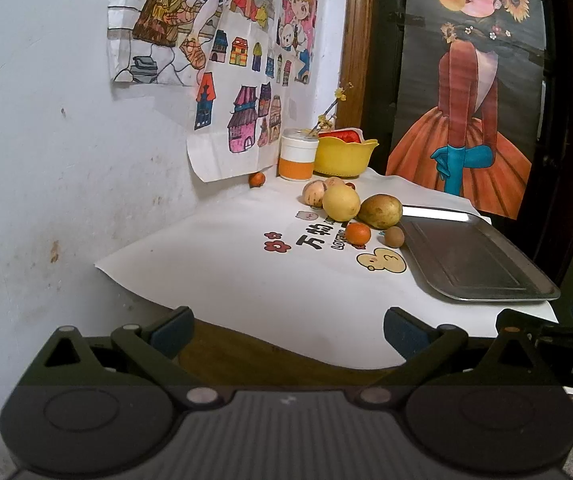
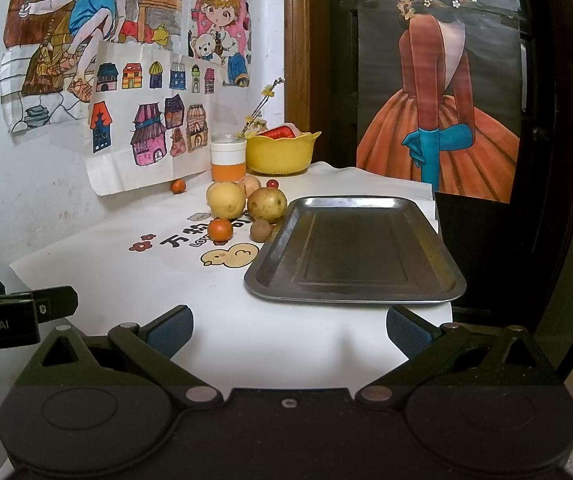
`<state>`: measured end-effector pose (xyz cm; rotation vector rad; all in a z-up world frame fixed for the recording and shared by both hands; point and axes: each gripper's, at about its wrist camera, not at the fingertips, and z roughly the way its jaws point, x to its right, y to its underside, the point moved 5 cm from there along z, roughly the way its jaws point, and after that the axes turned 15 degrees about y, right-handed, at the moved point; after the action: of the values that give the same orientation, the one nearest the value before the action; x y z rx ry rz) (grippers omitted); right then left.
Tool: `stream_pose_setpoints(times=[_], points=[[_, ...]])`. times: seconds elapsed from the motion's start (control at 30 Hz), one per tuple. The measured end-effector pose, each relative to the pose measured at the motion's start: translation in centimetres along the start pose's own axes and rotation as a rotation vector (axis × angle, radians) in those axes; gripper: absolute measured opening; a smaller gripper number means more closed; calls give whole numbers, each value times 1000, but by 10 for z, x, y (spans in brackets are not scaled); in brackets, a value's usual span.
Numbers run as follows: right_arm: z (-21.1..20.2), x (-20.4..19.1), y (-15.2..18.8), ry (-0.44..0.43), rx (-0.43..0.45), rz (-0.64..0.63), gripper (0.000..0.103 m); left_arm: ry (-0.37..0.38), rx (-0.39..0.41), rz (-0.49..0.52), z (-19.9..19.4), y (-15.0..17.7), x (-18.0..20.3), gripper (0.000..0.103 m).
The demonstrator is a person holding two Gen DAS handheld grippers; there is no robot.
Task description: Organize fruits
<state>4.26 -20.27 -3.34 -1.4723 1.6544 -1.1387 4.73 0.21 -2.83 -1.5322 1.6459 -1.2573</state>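
Both tools hover wide apart and empty at the near edge of the table [image 2: 134,280]: the left tool [image 1: 288,334] and the right tool [image 2: 288,330]. A bare steel tray [image 2: 358,248] lies along the right edge. Just beside its far left corner cluster a yellow lemon [image 2: 225,200], a speckled mango [image 2: 267,204], a small tangerine [image 2: 220,229] and a brown kiwi [image 2: 261,230]. A yellow bowl [image 2: 280,154] and an orange-banded jar [image 2: 228,158] stand at the far edge.
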Motion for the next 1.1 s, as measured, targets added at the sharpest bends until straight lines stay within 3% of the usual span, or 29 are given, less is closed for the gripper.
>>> stream_pose_setpoints(times=[1.1], points=[[2, 0, 2, -1, -8, 8, 102, -2, -9, -9, 0, 8, -1, 103]])
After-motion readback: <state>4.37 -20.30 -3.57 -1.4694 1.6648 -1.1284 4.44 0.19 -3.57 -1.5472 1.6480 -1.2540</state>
